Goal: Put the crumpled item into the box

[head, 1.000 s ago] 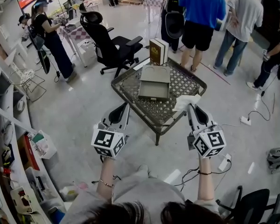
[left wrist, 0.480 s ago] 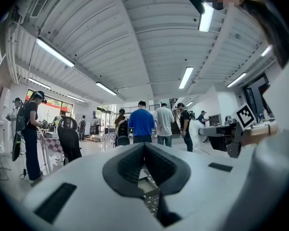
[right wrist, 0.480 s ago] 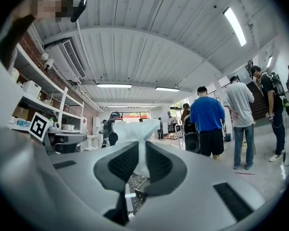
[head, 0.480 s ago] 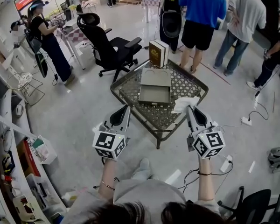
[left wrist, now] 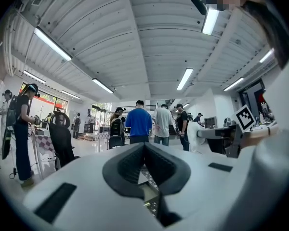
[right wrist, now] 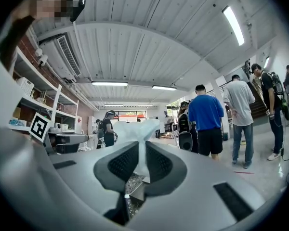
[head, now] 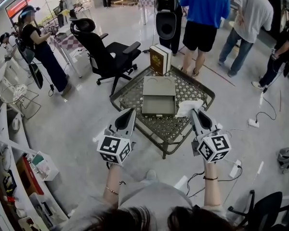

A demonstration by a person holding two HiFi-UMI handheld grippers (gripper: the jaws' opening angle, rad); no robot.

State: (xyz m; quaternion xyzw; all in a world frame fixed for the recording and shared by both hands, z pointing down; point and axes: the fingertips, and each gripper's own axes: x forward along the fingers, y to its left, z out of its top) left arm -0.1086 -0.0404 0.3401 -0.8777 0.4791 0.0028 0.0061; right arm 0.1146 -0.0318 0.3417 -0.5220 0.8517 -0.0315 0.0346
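Mesh table (head: 195,86) carries a grey box (head: 159,100), lid open; only its own floor seems to show inside, though the view is small. Upright book (head: 160,59) at the table's far edge; office chair (head: 108,52) and bystanders (head: 202,13) beyond. Right gripper (head: 196,112) pinches the crumpled white item (head: 189,107) just right of the box. Left gripper (head: 129,115) jaws are pressed together.

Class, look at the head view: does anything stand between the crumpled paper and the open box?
Nothing visible does. The right gripper holds the paper just right of the box, with only bare table mesh between them. The book stands behind the box, off that path.
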